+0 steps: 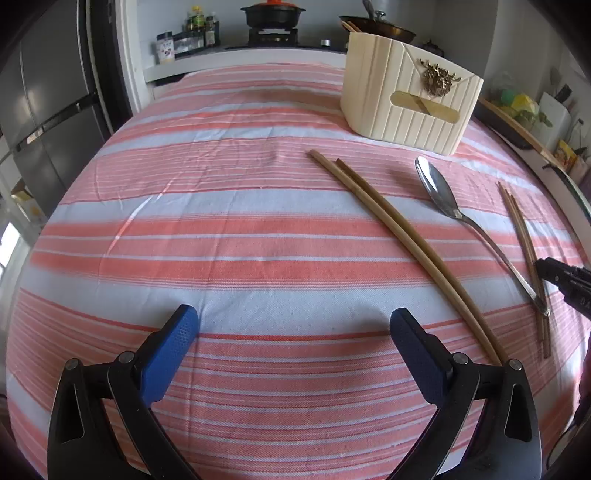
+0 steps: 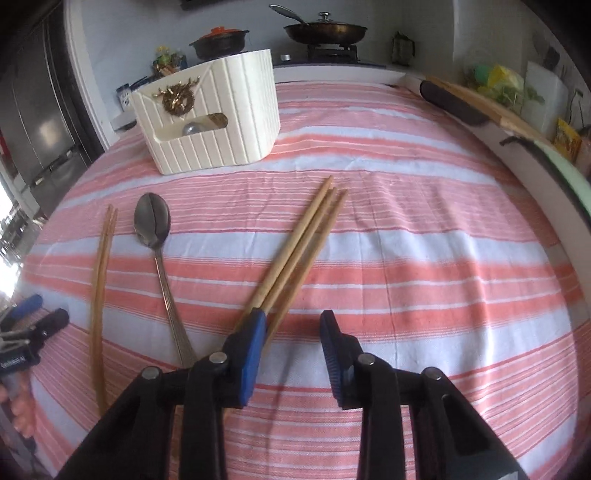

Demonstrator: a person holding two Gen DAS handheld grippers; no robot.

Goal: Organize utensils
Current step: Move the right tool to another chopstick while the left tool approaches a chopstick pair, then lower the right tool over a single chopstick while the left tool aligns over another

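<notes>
A cream ribbed utensil holder (image 1: 406, 107) (image 2: 210, 122) stands at the back of the striped cloth, with something metal showing through its slot. A long pair of wooden chopsticks (image 1: 399, 236) (image 2: 101, 277), a steel spoon (image 1: 454, 214) (image 2: 153, 221) and a second bundle of chopsticks (image 1: 524, 251) (image 2: 306, 236) lie in front of it. My left gripper (image 1: 291, 321) hovers wide open over bare cloth, left of the long pair. My right gripper (image 2: 291, 321) is low over the second bundle's near ends. These ends run in beside its left finger, and its right pad stands apart from them.
A stove with a black pot (image 1: 273, 14) and a pan (image 2: 325, 31) lines the counter behind the table. A grey fridge (image 1: 48, 96) stands at the left. A wooden board (image 2: 491, 107) and packets sit past the table's right edge.
</notes>
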